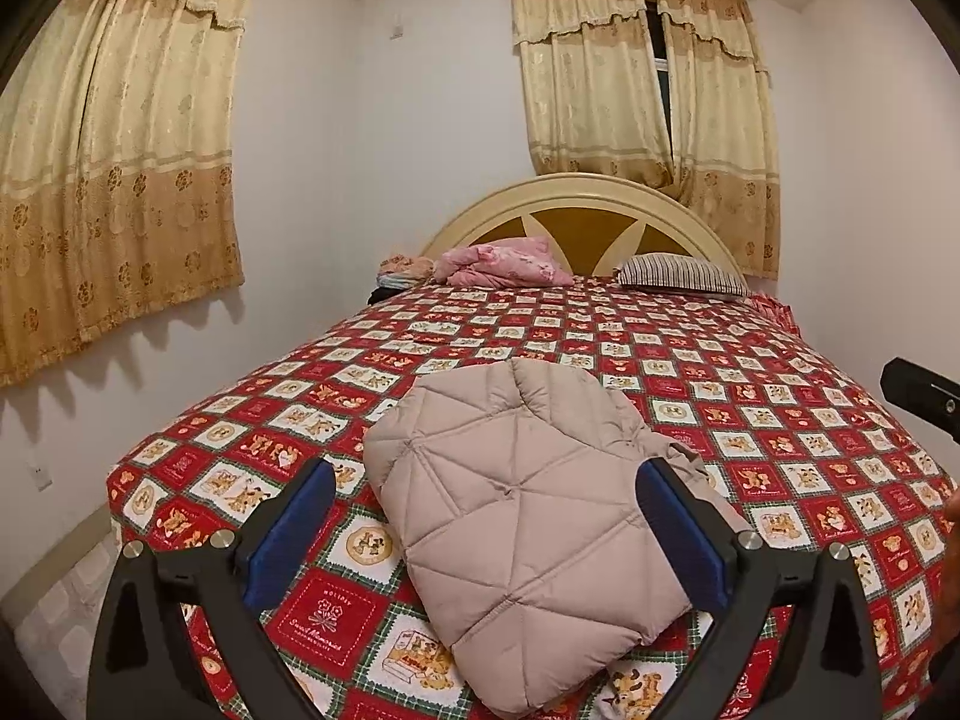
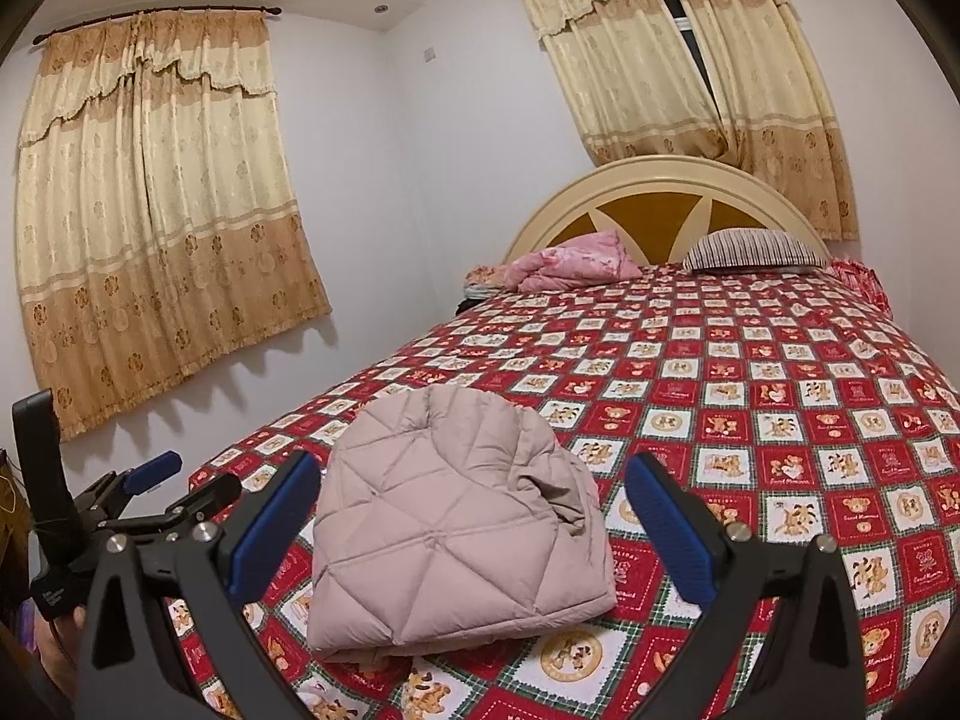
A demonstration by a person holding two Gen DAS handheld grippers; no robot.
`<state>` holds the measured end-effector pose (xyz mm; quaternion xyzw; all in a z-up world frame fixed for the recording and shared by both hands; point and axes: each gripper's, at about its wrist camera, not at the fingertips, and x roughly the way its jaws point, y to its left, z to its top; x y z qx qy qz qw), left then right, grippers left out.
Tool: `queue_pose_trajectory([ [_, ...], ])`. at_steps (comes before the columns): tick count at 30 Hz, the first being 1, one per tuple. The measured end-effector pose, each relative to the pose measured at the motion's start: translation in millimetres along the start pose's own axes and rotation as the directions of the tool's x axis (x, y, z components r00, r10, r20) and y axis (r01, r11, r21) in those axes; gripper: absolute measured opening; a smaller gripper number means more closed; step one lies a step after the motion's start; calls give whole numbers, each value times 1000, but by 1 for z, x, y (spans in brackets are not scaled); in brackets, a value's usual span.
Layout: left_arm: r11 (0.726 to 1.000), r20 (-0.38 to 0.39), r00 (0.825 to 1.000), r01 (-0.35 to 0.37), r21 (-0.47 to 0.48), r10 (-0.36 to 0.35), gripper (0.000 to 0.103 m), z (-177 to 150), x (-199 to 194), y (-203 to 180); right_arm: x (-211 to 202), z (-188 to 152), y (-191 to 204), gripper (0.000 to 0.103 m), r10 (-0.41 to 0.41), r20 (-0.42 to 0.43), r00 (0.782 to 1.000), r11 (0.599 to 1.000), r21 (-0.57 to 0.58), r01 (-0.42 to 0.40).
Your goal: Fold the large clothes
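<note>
left wrist: the left gripper hangs over the near end of the bed, fingers spread wide and holding nothing. the jacket lies between them on the bedspread, already a compact quilted bundle, with a loose flap at its right edge.

right wrist: the right gripper is also spread and empty, above the same jacket. the left gripper shows at the left, off the bed edge.

the folding looks finished or nearly so. the next move calls for tucking the flap, or leaving the bundle.
</note>
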<state>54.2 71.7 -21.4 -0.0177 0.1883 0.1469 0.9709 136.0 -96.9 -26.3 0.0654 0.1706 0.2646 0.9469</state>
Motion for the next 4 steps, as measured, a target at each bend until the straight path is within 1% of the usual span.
queue_pose_trajectory([
  [4, 1000, -6, 1000, 8, 9, -8, 101, -1, 2, -4, -1, -1, -4, 103, -4, -5, 1000, 1000, 5, 4],
])
